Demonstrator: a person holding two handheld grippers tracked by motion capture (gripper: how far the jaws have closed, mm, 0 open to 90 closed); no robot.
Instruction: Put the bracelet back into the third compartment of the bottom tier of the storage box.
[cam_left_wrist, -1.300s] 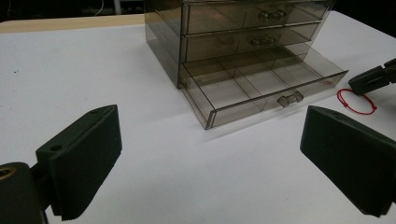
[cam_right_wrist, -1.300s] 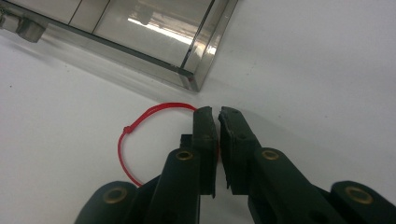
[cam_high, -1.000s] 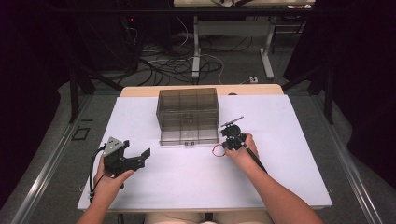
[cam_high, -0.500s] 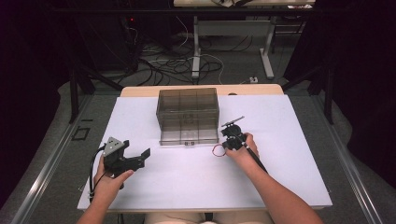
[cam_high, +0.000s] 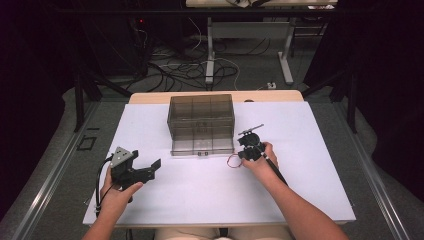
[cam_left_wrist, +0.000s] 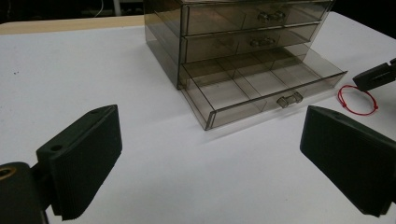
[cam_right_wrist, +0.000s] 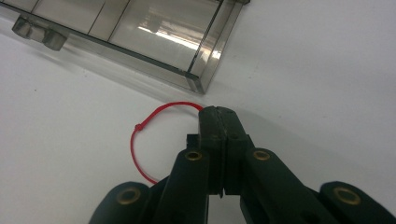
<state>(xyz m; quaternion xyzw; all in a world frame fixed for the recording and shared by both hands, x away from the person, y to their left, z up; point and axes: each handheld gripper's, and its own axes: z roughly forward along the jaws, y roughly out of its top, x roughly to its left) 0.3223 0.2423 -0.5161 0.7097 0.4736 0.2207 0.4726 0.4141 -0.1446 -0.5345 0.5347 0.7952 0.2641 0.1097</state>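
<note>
The left gripper (cam_left_wrist: 210, 163) gapes wide over the white bench (cam_left_wrist: 93, 70), facing a smoky drawer cabinet (cam_left_wrist: 224, 42) whose bottom drawer (cam_left_wrist: 261, 88) stands pulled out, with a red string loop (cam_left_wrist: 357, 99) beside it.

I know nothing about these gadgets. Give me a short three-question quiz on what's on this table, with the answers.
1. True or false: the bottom drawer of the smoky plastic drawer unit is pulled out.
2. Which gripper is shut on the red string loop: A) the left gripper, B) the right gripper?
3. Fill in: the left gripper's jaws stand ____.

Key
1. True; the two drawers above it are closed.
2. B; the loop runs into its closed jaws, close to the open drawer's corner.
3. Open, wide apart with nothing between them, over the white table.
</note>
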